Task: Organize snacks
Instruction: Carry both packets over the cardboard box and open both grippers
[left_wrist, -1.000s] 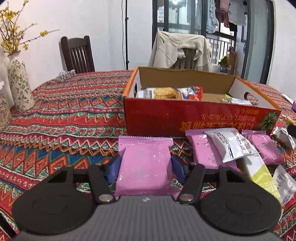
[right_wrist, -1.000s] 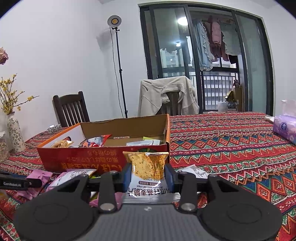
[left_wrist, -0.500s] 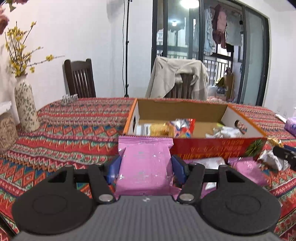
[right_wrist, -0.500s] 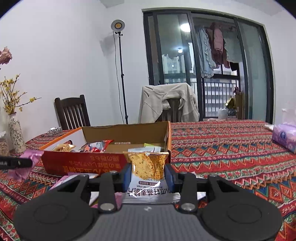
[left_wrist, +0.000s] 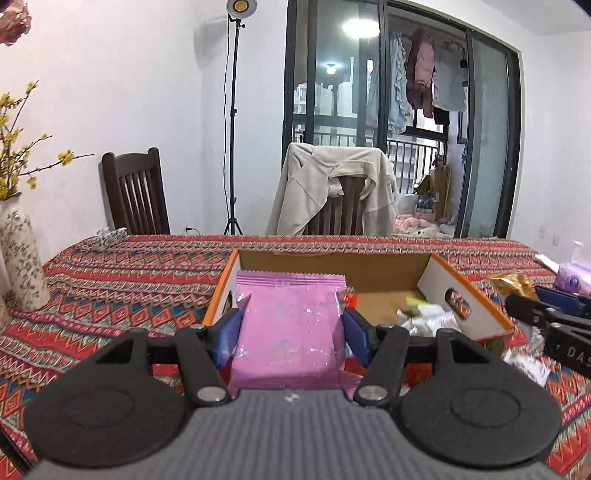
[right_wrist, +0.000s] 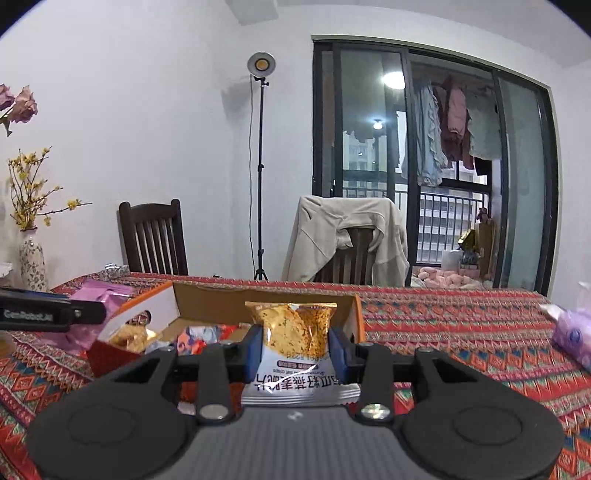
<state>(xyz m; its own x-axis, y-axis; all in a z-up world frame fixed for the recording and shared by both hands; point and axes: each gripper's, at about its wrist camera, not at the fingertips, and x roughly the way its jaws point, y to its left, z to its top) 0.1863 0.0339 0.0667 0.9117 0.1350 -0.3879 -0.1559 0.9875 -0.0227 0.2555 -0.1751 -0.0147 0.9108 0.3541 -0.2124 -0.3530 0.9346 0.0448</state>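
My left gripper (left_wrist: 290, 334) is shut on a pink snack packet (left_wrist: 288, 332), held above the near edge of the open red cardboard box (left_wrist: 465, 299). The box holds several snack packets. My right gripper (right_wrist: 295, 349) is shut on a yellow and white crisp packet (right_wrist: 293, 339), raised just in front of the same box (right_wrist: 166, 302). In the right wrist view the left gripper (right_wrist: 74, 314) and its pink packet (right_wrist: 107, 299) show at the left edge. The left wrist view catches the right gripper (left_wrist: 539, 314) at its right edge.
A patterned red tablecloth (left_wrist: 122, 273) covers the table. A flowered vase (left_wrist: 20, 258) stands at the left. Loose packets (left_wrist: 528, 363) lie right of the box, with a purple tissue pack (right_wrist: 572, 338) further right. Two chairs (left_wrist: 135, 195) and a lamp stand (left_wrist: 232, 122) stand behind the table.
Both grippers have risen with their packets and come closer to the box. The loose packets in front of the box have dropped out of the left wrist view.
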